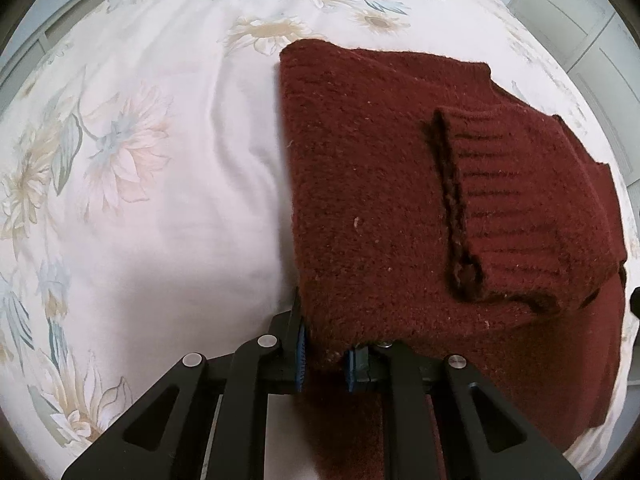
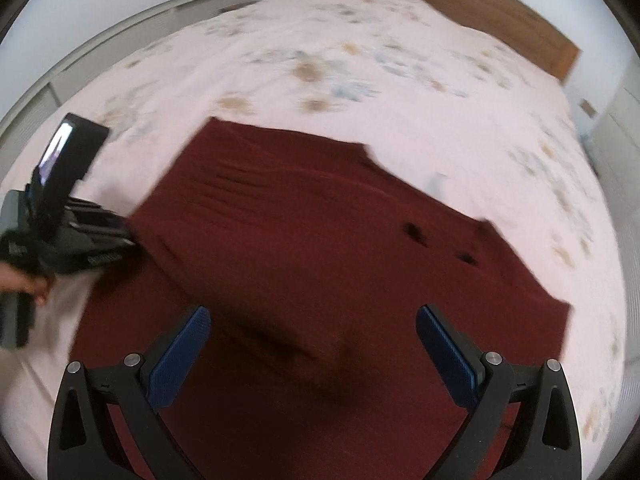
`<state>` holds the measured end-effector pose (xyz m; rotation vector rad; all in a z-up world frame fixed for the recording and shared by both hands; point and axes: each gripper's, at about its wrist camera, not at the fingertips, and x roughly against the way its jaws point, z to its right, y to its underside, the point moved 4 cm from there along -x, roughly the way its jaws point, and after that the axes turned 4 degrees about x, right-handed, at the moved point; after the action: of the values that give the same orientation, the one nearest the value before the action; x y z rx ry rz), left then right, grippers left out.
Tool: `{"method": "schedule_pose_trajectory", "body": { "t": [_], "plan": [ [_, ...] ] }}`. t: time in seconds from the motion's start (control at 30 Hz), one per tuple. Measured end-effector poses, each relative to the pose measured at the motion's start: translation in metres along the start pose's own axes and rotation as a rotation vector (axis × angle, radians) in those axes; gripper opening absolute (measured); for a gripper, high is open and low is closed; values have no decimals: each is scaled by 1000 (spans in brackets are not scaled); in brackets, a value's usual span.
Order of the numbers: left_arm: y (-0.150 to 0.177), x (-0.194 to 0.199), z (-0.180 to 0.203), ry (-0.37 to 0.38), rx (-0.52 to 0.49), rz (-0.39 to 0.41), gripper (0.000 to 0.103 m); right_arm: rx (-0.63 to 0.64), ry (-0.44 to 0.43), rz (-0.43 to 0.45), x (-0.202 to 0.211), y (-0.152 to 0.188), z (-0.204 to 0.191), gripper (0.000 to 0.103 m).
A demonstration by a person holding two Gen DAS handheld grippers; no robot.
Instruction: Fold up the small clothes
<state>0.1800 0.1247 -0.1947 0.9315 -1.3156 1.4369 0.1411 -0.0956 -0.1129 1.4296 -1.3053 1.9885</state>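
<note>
A dark red knitted sweater [image 1: 380, 184] lies partly folded on the flowered bedspread [image 1: 160, 160]. One ribbed sleeve cuff [image 1: 516, 200] is laid across its body. My left gripper [image 1: 326, 354] is shut on the sweater's near left edge, the knit pinched between its blue pads. In the right wrist view the same sweater [image 2: 320, 240] spreads below, blurred by motion. My right gripper [image 2: 312, 328] hangs over its near part, open wide, with nothing between its blue pads [image 2: 180, 356]. The left gripper [image 2: 80, 232] shows at the sweater's left edge, held by a hand [image 2: 24, 280].
The bedspread [image 2: 360, 60] stretches far around the sweater. A wooden headboard [image 2: 480, 8] runs along the far side. White cupboard doors [image 1: 580, 28] stand at the right of the bed, and a white wall panel [image 2: 120, 28] at the left.
</note>
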Motion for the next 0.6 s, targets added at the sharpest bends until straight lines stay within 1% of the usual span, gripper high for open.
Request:
{"method": "schedule_pose_trajectory", "body": {
  "t": [0.07, 0.17, 0.27, 0.33, 0.37, 0.4, 0.43, 0.47, 0.53, 0.57, 0.6],
  "plan": [
    [2, 0, 6, -13, -5, 1, 13, 28, -29, -13, -10, -10, -16, 102],
    [1, -1, 5, -16, -7, 1, 13, 70, -38, -21, -28, -25, -37, 102],
    [1, -2, 6, -10, -2, 0, 14, 99, -59, -56, -47, -32, -52, 102],
    [3, 0, 1, -7, -1, 0, 14, 114, -57, -83, -59, -34, -57, 100],
    [4, 2, 4, -7, -2, 0, 14, 117, -54, -90, -62, -33, -58, 94],
    [6, 2, 8, -6, -1, -1, 14, 120, -46, -96, -66, -33, -58, 85],
    [12, 7, 14, -5, -2, -2, 14, 126, -40, -98, -70, -34, -60, 81],
    [12, 2, 23, -4, -3, -3, 14, 132, -38, -98, -72, -34, -60, 73],
    [9, 2, 22, -1, -1, -4, 15, 144, -47, -91, -74, -33, -63, 53],
    [7, 4, 19, 1, 1, -5, 15, 149, -49, -85, -72, -33, -63, 33],
    [5, 6, 18, 3, 2, -5, 15, 148, -39, -78, -69, -32, -61, 28]
  ]
}}
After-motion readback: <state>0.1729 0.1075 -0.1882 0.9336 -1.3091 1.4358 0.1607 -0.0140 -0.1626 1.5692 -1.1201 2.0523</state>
